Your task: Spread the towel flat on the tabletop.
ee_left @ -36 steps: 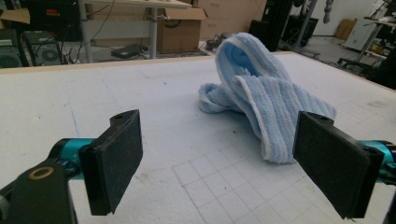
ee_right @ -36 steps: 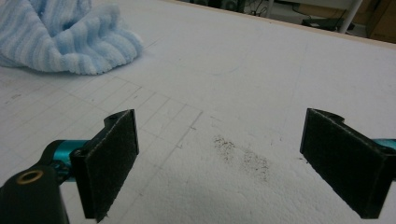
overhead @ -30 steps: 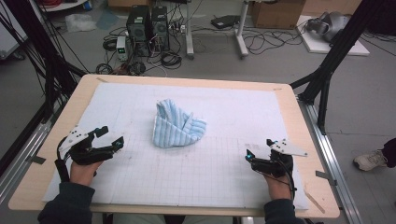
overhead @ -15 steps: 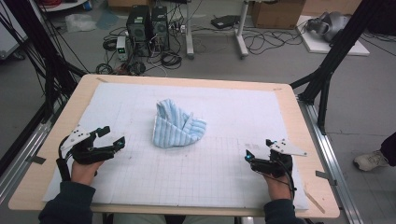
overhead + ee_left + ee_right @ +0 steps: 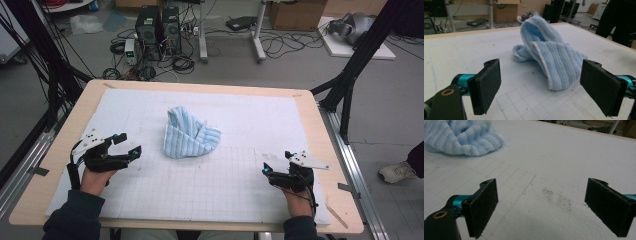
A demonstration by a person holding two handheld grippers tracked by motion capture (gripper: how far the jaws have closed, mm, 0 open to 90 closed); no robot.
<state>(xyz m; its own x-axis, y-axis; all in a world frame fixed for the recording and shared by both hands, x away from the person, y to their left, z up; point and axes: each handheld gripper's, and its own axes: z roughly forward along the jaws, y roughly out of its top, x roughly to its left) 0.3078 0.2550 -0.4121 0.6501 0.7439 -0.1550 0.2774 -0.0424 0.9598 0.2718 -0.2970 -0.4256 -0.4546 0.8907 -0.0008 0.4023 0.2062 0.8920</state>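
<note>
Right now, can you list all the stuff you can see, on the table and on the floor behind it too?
Towel: one, light blue with white stripes, crumpled in a heap mid-table.
Grid mat: one, white, covering the table top.
Table: one, pale wood, under the mat.
Computer towers: two, black, on the floor beyond the table.
Cables: many, black, tangled on the floor.
Cardboard box: one, brown, far floor.
Shoe: one, white, floor at right.
Left gripper: one, black, jaws open, near the towel.
Right gripper: one, black, jaws open, over bare mat.
</note>
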